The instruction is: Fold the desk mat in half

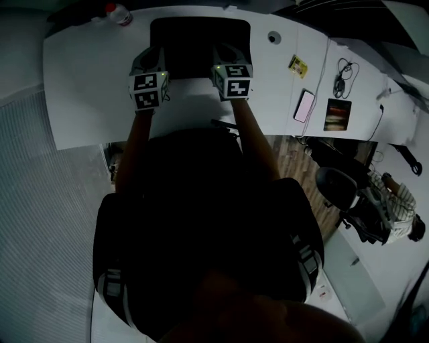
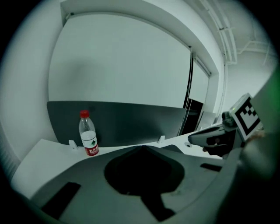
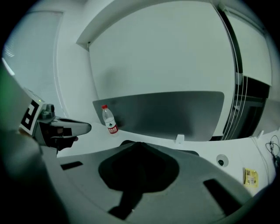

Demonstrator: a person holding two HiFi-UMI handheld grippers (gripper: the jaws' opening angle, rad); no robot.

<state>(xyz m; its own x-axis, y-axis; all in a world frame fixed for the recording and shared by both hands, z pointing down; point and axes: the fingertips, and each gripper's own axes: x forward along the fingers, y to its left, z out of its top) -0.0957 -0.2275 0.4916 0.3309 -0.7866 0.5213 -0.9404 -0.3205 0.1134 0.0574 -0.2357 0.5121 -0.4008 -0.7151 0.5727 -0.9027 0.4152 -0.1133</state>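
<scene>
A black desk mat (image 1: 200,47) lies flat on the white desk (image 1: 87,87), in the middle toward the far edge. My left gripper (image 1: 146,55) is at the mat's near left corner and my right gripper (image 1: 230,53) at its near right corner. In the left gripper view the jaws (image 2: 142,148) meet at the tip, with a dark sliver of mat (image 2: 175,148) just beyond. In the right gripper view the jaws (image 3: 139,144) are likewise together at the mat's edge (image 3: 193,152). Both look shut on the mat's near edge. The pinch itself is hidden by the jaws.
A water bottle (image 1: 118,13) stands at the desk's far left, before a grey partition (image 2: 131,122). Right of the mat are a cable grommet (image 1: 273,37), a yellow card (image 1: 298,65), a phone (image 1: 305,105), a coiled cable (image 1: 344,77) and a booklet (image 1: 337,114). An office chair (image 1: 338,187) stands at the right.
</scene>
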